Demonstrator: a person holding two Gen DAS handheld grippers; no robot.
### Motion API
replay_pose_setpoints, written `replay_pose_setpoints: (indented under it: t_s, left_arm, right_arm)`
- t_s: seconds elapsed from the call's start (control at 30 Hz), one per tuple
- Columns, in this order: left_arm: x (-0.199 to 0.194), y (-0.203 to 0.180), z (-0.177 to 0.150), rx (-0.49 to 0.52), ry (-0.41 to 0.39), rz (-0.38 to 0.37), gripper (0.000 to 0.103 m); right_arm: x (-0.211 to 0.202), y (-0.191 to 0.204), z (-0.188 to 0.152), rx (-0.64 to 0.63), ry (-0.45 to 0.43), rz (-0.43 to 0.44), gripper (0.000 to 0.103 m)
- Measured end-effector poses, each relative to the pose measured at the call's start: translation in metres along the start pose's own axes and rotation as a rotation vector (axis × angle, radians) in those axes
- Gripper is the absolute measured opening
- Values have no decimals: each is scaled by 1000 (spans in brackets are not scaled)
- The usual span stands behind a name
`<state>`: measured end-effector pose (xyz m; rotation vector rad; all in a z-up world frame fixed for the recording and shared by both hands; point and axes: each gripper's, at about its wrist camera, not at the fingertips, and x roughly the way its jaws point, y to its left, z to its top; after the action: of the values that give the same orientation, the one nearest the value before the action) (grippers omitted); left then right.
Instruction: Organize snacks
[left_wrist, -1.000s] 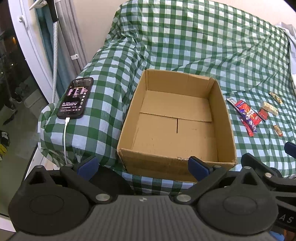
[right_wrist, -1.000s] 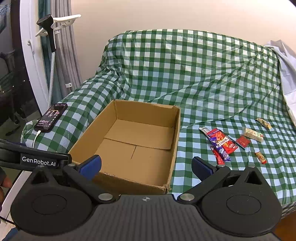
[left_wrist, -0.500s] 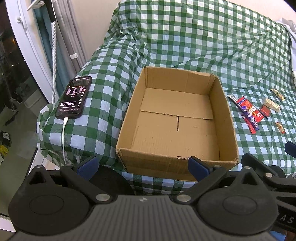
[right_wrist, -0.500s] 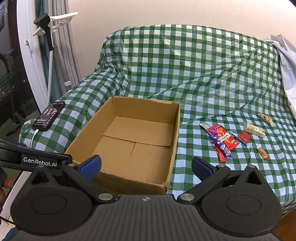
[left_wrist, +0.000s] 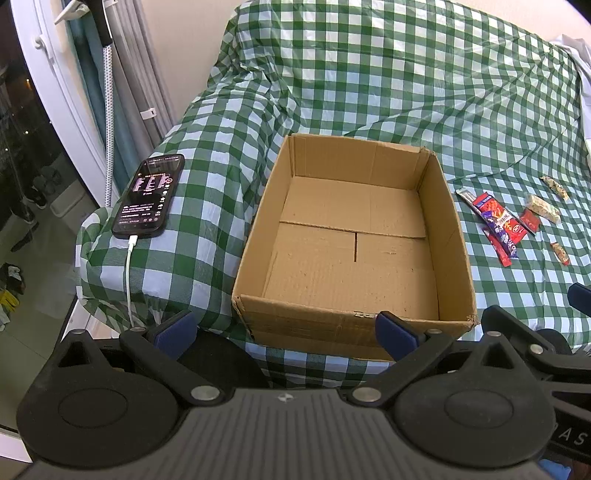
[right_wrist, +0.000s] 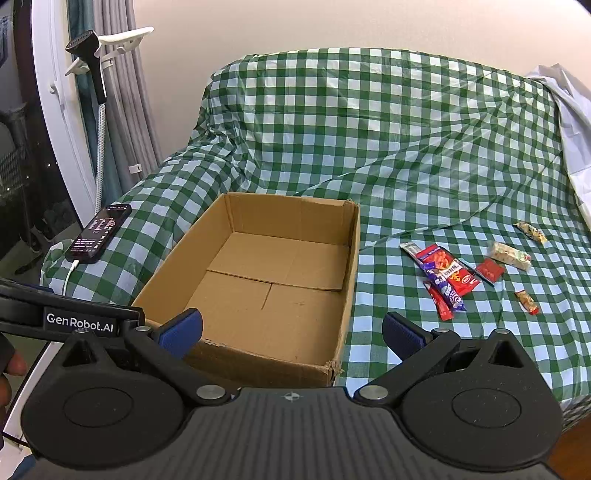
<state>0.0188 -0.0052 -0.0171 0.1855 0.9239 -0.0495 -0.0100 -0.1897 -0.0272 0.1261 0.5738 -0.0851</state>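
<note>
A cardboard box (left_wrist: 354, 254) sits open and bare on a bed draped in a green-and-white checked cloth (left_wrist: 406, 92), its flaps folded flat across the bottom. The left gripper (left_wrist: 284, 330) hangs at the near edge of the bed, just short of the box's front wall, blue-padded fingers (left_wrist: 175, 326) spread wide with nothing between them. The right gripper (right_wrist: 291, 330) is likewise released, one finger in front of the box's near corner and the other over the cloth beside it, grasping nothing.

The snacks (right_wrist: 448, 278) lie loose on the cloth to the right of the box, apart from its wall. A red pack (right_wrist: 452, 271) and a purple bar (right_wrist: 445, 288) overlap in a small heap with a thin red stick (right_wrist: 437, 304) at the near end and a silver-tipped wrapper (right_wrist: 408, 249) at the far end. A small red square packet (right_wrist: 490, 269) rests just beside the heap. Beyond it sits a pale nougat bar (right_wrist: 509, 254), with a smaller wrapped piece (right_wrist: 532, 232) farther back and a little red-ended sweet (right_wrist: 527, 302) nearer the bed's front edge. All of them are outside the box.

On the left corner of the bed a phone (left_wrist: 149, 201) lies face up, screen lit, a white cable (left_wrist: 128, 280) plugged into its near end and trailing over the edge. Grey curtains (right_wrist: 136, 96) and a white window frame (left_wrist: 55, 92) stand to the left, with a dark handheld head (right_wrist: 85, 46) on a white bracket. In the right wrist view, fingertips (right_wrist: 11, 367) of a hand show at the left edge, behind the other gripper's labelled arm (right_wrist: 79, 323).
</note>
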Motion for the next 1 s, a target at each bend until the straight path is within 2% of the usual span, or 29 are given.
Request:
replay_pose_setpoints:
  t_s: [0.2,0.43,0.73,1.0]
  left_arm:
    - [1,1,0,11,26,9,103]
    - [3,-5,-1,20,5,17,103]
    - [13,-30,6,68,-6,37,103]
    - [24,-66,18,118,6,35,103]
  right_arm:
    - [1,1,-2,6,1,1,103]
    - [6,-4,-5,32,9,14,103]
    - [18,-28,-10,106,26,24,103]
    - [29,-66,-15,185,36,20,103]
